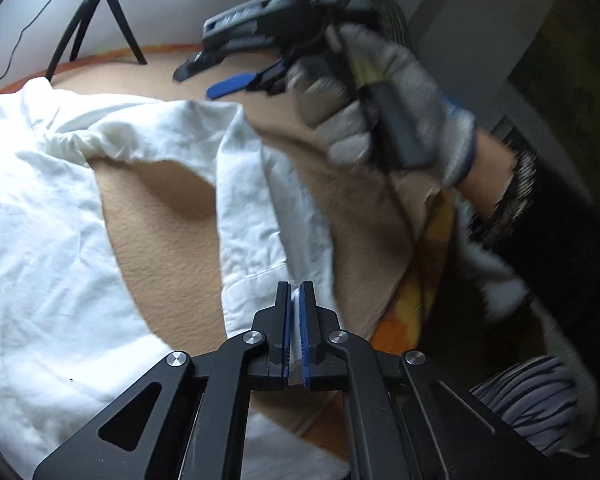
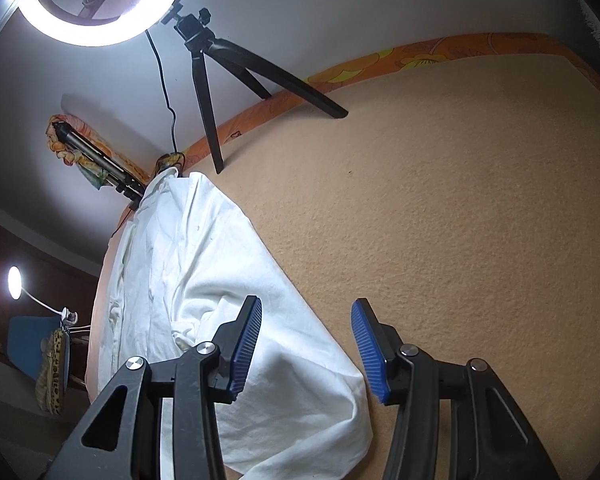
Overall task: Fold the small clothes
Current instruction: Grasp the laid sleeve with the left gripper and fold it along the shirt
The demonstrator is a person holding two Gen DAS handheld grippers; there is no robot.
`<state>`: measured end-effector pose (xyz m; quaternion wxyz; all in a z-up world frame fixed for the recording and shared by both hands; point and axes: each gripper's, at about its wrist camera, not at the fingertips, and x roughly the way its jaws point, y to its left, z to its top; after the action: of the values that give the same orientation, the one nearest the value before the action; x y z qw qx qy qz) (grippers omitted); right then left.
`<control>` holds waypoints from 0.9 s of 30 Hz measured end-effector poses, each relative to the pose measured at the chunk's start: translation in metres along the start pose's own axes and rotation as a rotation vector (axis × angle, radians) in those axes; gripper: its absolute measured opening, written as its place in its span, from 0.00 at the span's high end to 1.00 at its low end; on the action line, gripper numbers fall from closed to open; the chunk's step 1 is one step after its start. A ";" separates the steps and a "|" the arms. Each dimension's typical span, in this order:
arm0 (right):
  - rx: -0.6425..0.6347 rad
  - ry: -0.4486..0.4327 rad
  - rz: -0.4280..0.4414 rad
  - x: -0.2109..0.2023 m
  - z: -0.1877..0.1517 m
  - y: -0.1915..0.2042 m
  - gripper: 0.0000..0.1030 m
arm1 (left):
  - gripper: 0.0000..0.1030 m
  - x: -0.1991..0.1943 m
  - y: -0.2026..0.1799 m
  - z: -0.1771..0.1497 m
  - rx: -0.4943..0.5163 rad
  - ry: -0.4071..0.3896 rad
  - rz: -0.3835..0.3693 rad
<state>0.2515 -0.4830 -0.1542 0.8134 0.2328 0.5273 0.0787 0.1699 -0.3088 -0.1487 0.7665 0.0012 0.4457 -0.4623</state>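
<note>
Item: white shirt (image 1: 60, 216), small, cotton-like, lying rumpled on a tan felt-covered counter (image 2: 440, 200); one sleeve (image 1: 256, 208) drawn out toward the near edge. Left gripper (image 1: 295, 320): jaws nearly together, pinching the sleeve's cuff, white cloth showing between the blue pads. Right gripper (image 2: 306, 344): jaws wide apart, holding nothing, poised above the counter beside the shirt's folded edge; in the left wrist view it shows held in a grey-gloved hand (image 1: 384, 108), lifted clear of the cloth. Surroundings: black tripod (image 2: 236, 76) and lit ring light (image 2: 100, 20) at the counter's far edge, orange floral cloth (image 2: 420, 54) along the wall side. Step in hand, by judgement: carrying the sleeve across the body of the shirt. Handling advice: keep the cuff pinched firmly, lift only enough to clear the felt, lay the sleeve flat and parallel to the side seam, and bring the free gripper down on the shoulder to pin it so the body does not drag. Risk: bunched fabric near the armpit may crease under.
</note>
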 end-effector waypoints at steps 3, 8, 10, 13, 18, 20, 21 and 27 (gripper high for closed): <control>-0.009 0.013 0.004 0.007 0.002 0.002 0.51 | 0.99 -0.029 -0.009 -0.001 -0.013 -0.043 -0.059; -0.030 0.047 0.032 0.023 0.005 0.009 0.48 | 0.99 -0.076 -0.007 -0.018 -0.002 -0.100 -0.015; -0.043 0.052 0.011 0.028 0.005 0.012 0.48 | 0.99 -0.078 -0.008 -0.022 0.017 -0.110 0.044; -0.040 0.053 0.005 0.029 0.005 0.014 0.48 | 0.93 -0.064 -0.013 -0.014 0.024 -0.072 0.086; -0.058 0.052 -0.004 0.021 0.008 0.014 0.47 | 0.41 -0.030 -0.033 -0.011 0.086 -0.027 0.191; -0.066 0.051 -0.014 0.018 0.012 0.012 0.43 | 0.41 -0.020 -0.034 -0.014 0.114 0.003 0.198; -0.067 0.051 -0.014 0.016 0.014 0.011 0.43 | 0.42 -0.012 -0.035 -0.015 0.131 0.019 0.216; -0.085 0.073 -0.007 0.021 0.018 0.006 0.43 | 0.97 0.009 -0.011 -0.011 0.064 0.045 0.117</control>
<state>0.2780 -0.4748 -0.1627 0.8030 0.1929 0.5537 0.1066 0.1562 -0.3168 -0.1566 0.7816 0.0622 0.4471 -0.4305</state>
